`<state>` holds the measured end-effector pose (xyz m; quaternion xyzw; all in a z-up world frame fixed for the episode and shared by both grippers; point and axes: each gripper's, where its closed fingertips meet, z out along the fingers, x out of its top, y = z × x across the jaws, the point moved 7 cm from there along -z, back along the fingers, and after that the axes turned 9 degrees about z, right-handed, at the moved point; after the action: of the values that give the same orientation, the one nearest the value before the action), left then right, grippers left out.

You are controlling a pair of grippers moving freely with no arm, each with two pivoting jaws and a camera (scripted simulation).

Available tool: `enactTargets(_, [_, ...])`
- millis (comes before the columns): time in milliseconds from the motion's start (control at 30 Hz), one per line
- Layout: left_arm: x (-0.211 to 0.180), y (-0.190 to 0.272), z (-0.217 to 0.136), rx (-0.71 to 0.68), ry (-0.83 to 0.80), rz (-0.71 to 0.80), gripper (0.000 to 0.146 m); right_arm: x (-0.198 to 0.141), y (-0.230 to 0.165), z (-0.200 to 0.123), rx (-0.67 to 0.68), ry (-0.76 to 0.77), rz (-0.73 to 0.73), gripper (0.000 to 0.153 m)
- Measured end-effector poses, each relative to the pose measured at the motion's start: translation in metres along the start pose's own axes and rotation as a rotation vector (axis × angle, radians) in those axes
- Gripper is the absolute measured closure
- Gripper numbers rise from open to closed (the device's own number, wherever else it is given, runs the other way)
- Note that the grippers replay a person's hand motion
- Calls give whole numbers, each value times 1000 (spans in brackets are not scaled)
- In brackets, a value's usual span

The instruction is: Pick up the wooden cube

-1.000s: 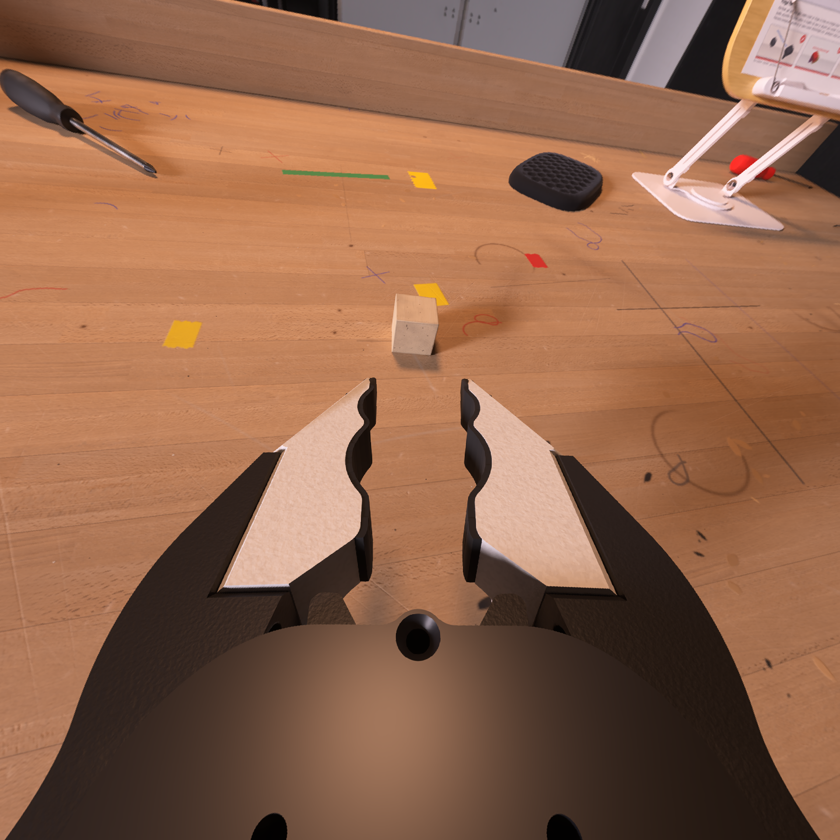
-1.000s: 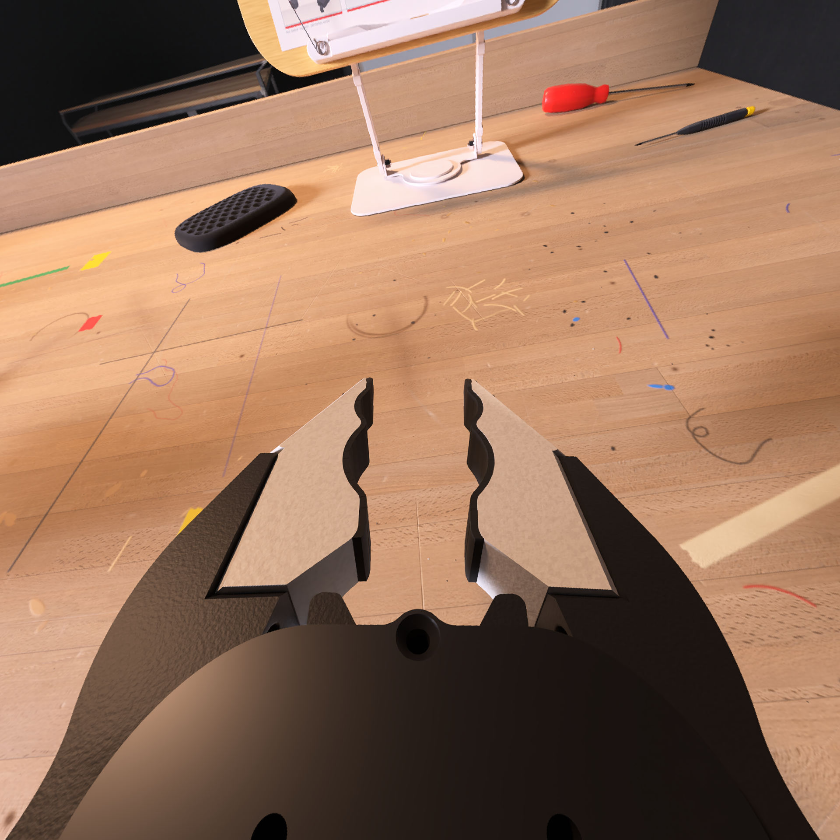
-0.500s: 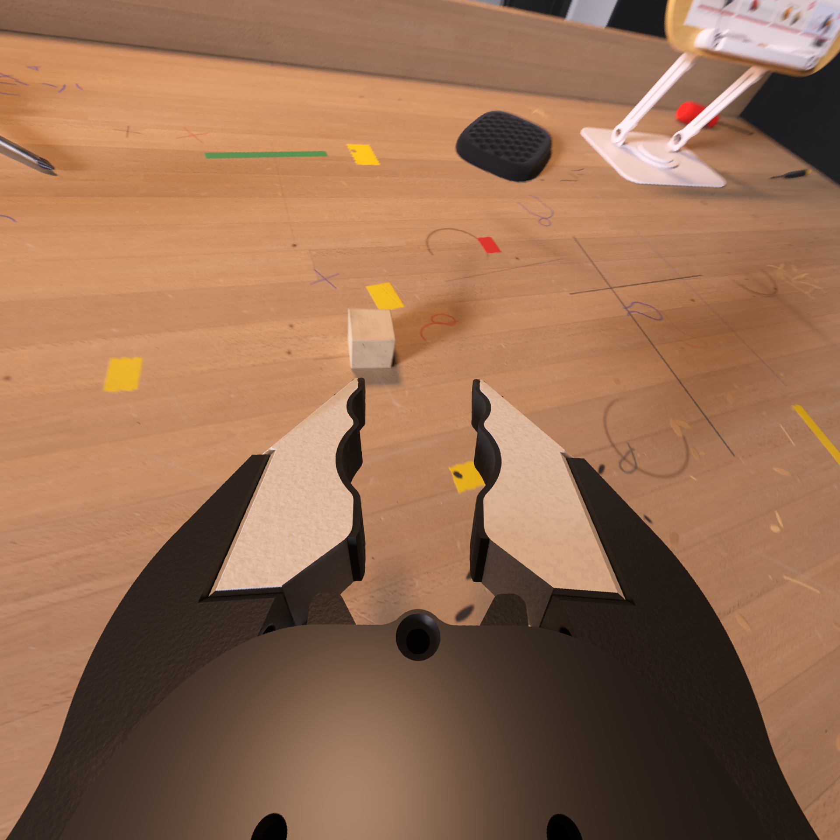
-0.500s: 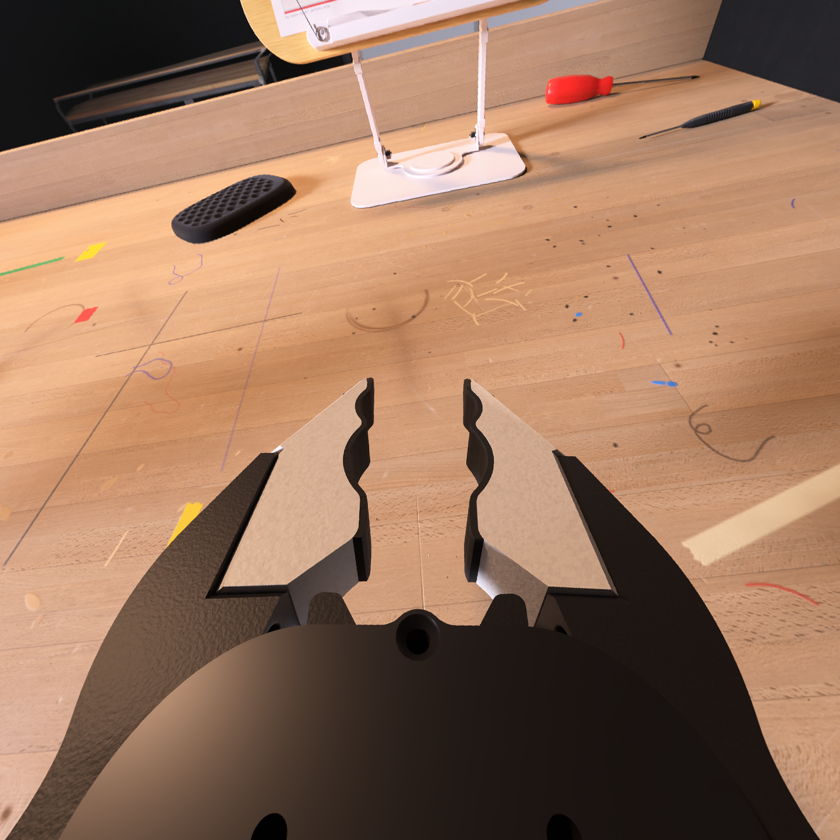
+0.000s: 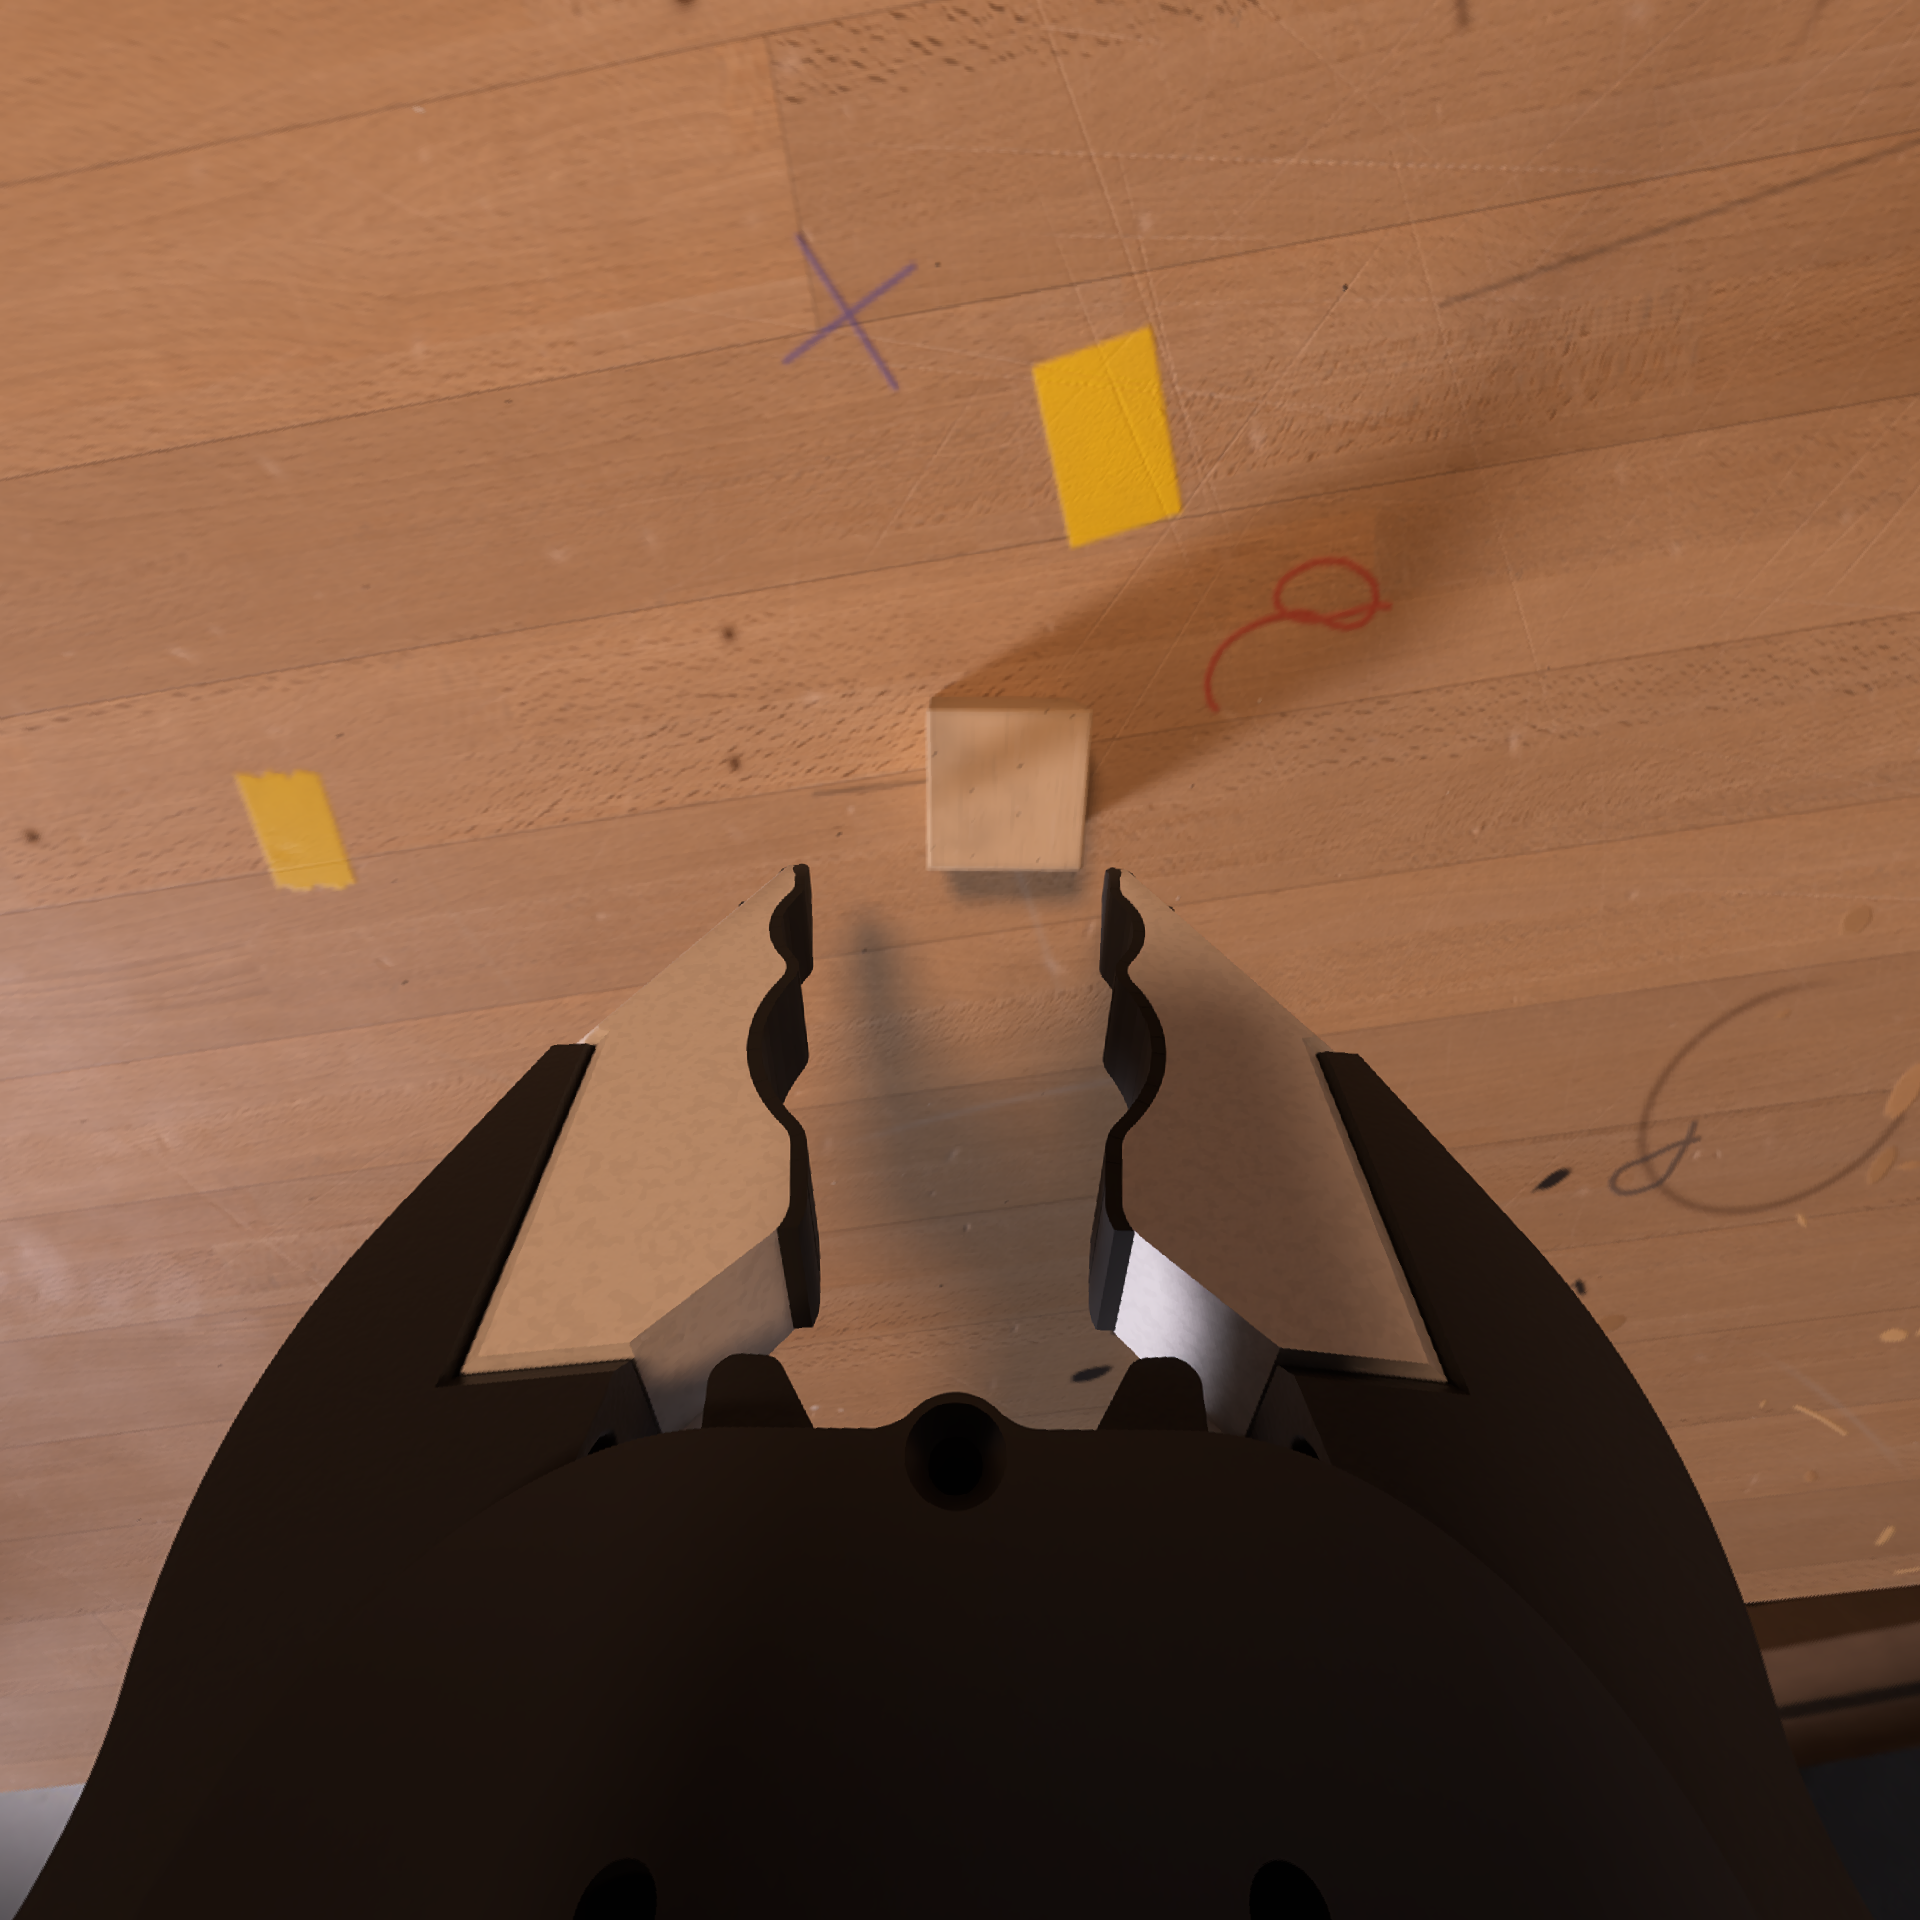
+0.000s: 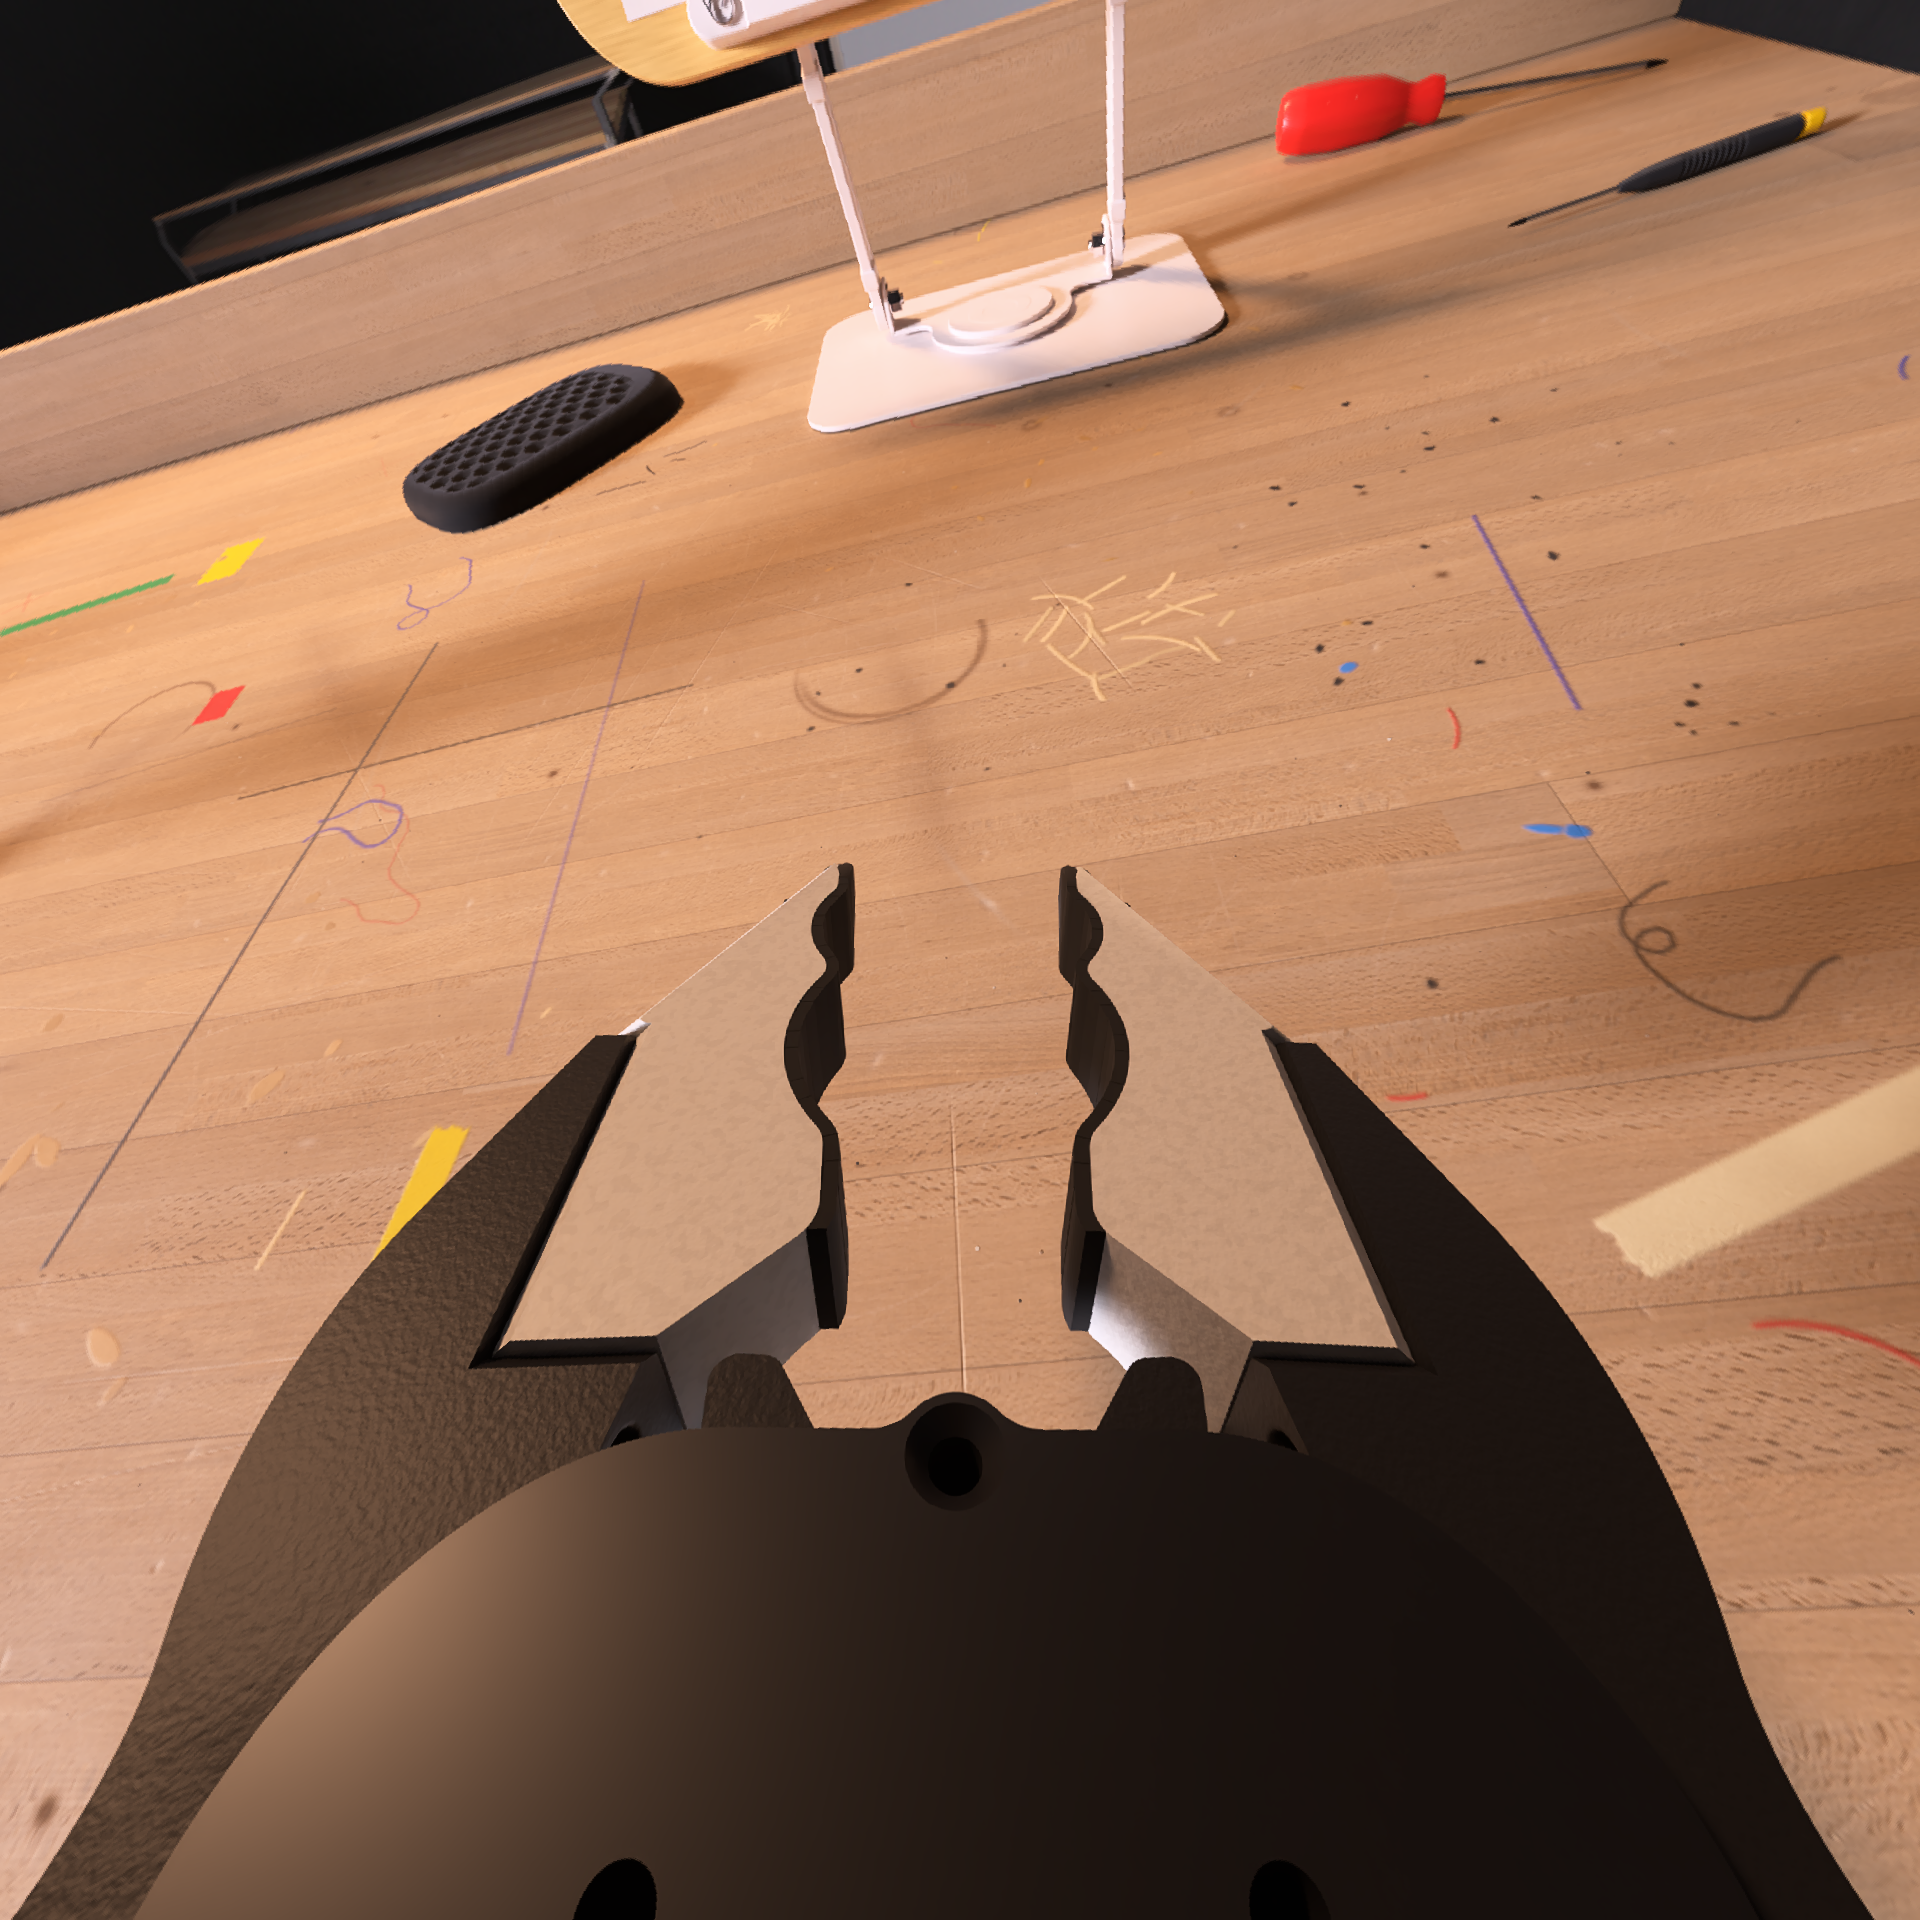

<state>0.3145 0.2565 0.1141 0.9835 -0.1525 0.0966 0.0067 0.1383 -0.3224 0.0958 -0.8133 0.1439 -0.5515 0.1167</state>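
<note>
The wooden cube (image 5: 1006, 790) is a small pale block resting on the wooden table in the left wrist view. My left gripper (image 5: 954, 883) is open and empty, tilted down over the table. Its fingertips are just short of the cube, which sits ahead of the gap, slightly toward the right finger. My right gripper (image 6: 954, 878) is open and empty above bare table. The cube does not show in the right wrist view.
Yellow tape patches (image 5: 1107, 436) (image 5: 294, 831) lie around the cube. The table's near edge (image 5: 1849, 1621) shows at lower right. In the right wrist view a black perforated pad (image 6: 540, 447), a white stand base (image 6: 1013, 332), a red-handled screwdriver (image 6: 1361, 112) and a thin black tool (image 6: 1704, 161) lie far off.
My left gripper has pitched down to look at the table from above, opened wider and come close to the cube. My right gripper has shifted only slightly.
</note>
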Motion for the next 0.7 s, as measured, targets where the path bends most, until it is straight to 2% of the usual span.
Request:
enactTargets(233, [12,14,26,34,-84,-1,91,-1,-2,6,10,-23,-6,113])
enactTargets(333, [10,12,33,49,-96,5,109,-2,-4,7,11,-30,-18,113])
enactTargets(433, [7,5,26,35,-50,23,111,-2,-5,6,8,-29,-26,113])
enactTargets(567, [-2,-11,-1,-141,143,-8,111,1,-6,5,17,-16,-25,113])
enactTargets(700, [-19,-30,-39,-376,457,-50,111,9,-19,-6,89,50,-46,113])
